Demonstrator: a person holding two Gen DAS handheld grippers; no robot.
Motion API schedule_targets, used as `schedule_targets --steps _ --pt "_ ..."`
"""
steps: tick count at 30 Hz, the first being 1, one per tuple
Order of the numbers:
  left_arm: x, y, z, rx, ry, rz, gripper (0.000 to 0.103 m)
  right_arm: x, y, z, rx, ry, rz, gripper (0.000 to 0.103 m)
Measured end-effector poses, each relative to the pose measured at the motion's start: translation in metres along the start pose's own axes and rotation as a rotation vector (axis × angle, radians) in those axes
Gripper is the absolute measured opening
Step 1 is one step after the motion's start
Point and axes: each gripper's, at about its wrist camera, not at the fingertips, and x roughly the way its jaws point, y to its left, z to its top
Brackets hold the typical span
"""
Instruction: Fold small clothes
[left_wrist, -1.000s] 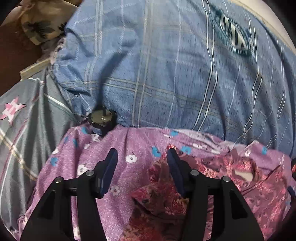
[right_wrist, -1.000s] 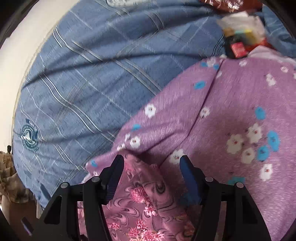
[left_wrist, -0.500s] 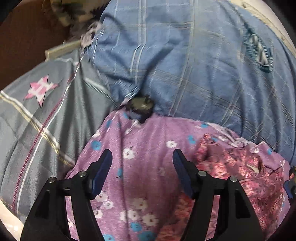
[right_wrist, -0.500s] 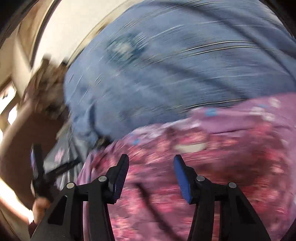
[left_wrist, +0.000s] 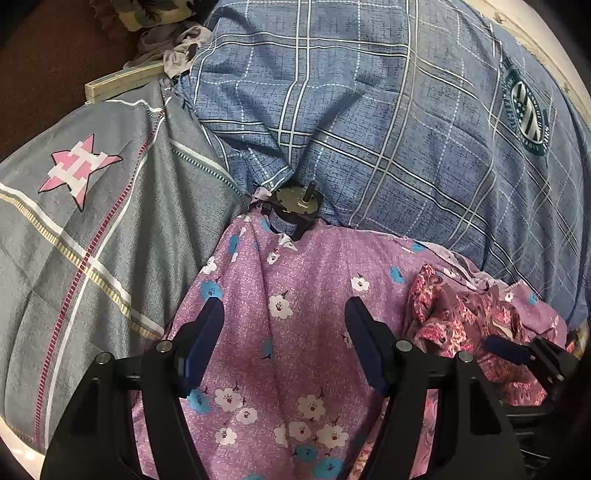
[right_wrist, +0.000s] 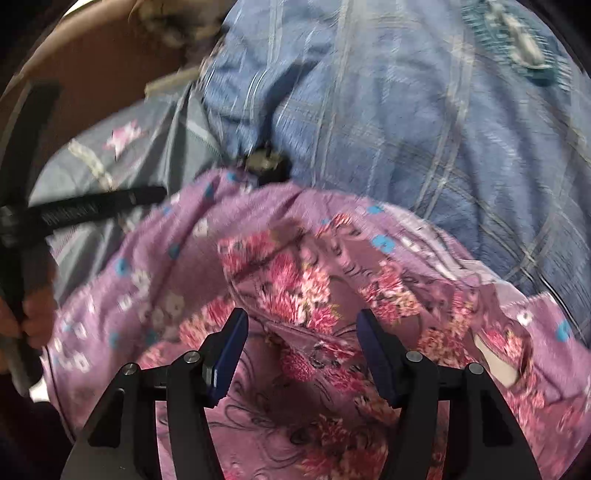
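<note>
A blue checked sheet (left_wrist: 388, 122) covers the far side of the bed, with a grey cover (left_wrist: 92, 229) bearing a pink star to its left. In front lies a purple cloth with small flowers (left_wrist: 295, 332), and on its right part a crumpled pink flowered garment (right_wrist: 295, 288). The left gripper (left_wrist: 284, 332) hangs over the purple cloth, wide apart, holding nothing. The right gripper (right_wrist: 301, 339), blurred, has just been opening above the pink garment, nothing gripped. A small motor (left_wrist: 295, 206) sits at the cloth's far edge.
</note>
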Motion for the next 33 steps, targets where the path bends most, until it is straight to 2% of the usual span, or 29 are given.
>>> schedule_targets --steps 2,3,4,5,6,9,11,13,14,15,16,17,19,22,25,26,27,30,33 --pt "-0.001 0.004 0.000 -0.010 -0.001 -0.001 0.067 0.010 0.000 -0.002 -0.051 0.029 -0.041 0.060" --pt "-0.001 0.006 0.000 -0.011 0.001 -0.003 0.067 0.014 0.000 -0.002 -0.073 0.045 -0.045 0.052" --pt "-0.001 0.007 0.000 -0.013 0.003 -0.005 0.067 0.016 -0.001 -0.003 -0.082 0.059 -0.051 0.042" --pt "-0.001 0.009 0.000 -0.016 0.004 -0.005 0.067 0.017 -0.002 -0.002 -0.095 0.070 -0.076 0.020" --pt "-0.001 0.010 0.001 -0.017 0.005 -0.004 0.067 0.017 -0.004 -0.001 -0.102 0.070 -0.095 0.011" --pt "0.000 0.011 0.001 -0.020 0.006 -0.006 0.067 0.004 -0.014 0.009 -0.076 0.026 -0.105 0.007" --pt "0.001 0.008 0.001 -0.018 0.009 -0.012 0.067 -0.002 -0.028 0.021 -0.016 -0.017 -0.149 0.007" --pt "0.003 0.001 0.000 0.002 0.017 -0.024 0.067 -0.002 -0.049 0.033 0.077 -0.039 -0.172 0.015" --pt "0.003 -0.003 -0.001 0.012 0.019 -0.027 0.067 0.002 -0.063 0.038 0.143 -0.045 -0.171 0.025" --pt "0.004 -0.007 -0.002 0.024 0.020 -0.029 0.067 0.006 -0.075 0.041 0.202 -0.047 -0.149 0.047" --pt "0.006 -0.014 -0.004 0.044 0.026 -0.032 0.067 0.010 -0.086 0.041 0.257 -0.052 -0.120 0.057" --pt "0.007 -0.017 -0.006 0.055 0.030 -0.033 0.067 0.014 -0.095 0.039 0.301 -0.061 -0.122 0.063" --pt "0.011 -0.027 -0.010 0.091 0.043 -0.032 0.067 0.008 -0.110 0.030 0.369 -0.092 -0.213 0.062" --pt "0.013 -0.039 -0.017 0.124 0.056 -0.040 0.067 -0.025 -0.128 0.005 0.440 -0.202 -0.208 0.060" --pt "0.009 -0.056 -0.025 0.164 0.042 -0.057 0.067 -0.070 -0.148 -0.027 0.500 -0.286 -0.261 0.053" --pt "0.006 -0.063 -0.027 0.178 0.032 -0.069 0.067 -0.083 -0.155 -0.036 0.517 -0.288 -0.254 0.046" --pt "0.004 -0.069 -0.030 0.191 0.027 -0.083 0.067 -0.091 -0.160 -0.046 0.534 -0.273 -0.244 0.043" --pt "0.005 -0.092 -0.042 0.255 0.042 -0.120 0.067 -0.105 -0.169 -0.077 0.536 -0.189 -0.291 0.038" --pt "0.014 -0.106 -0.054 0.302 0.068 -0.108 0.067 -0.131 -0.198 -0.117 0.617 -0.201 -0.325 0.042"
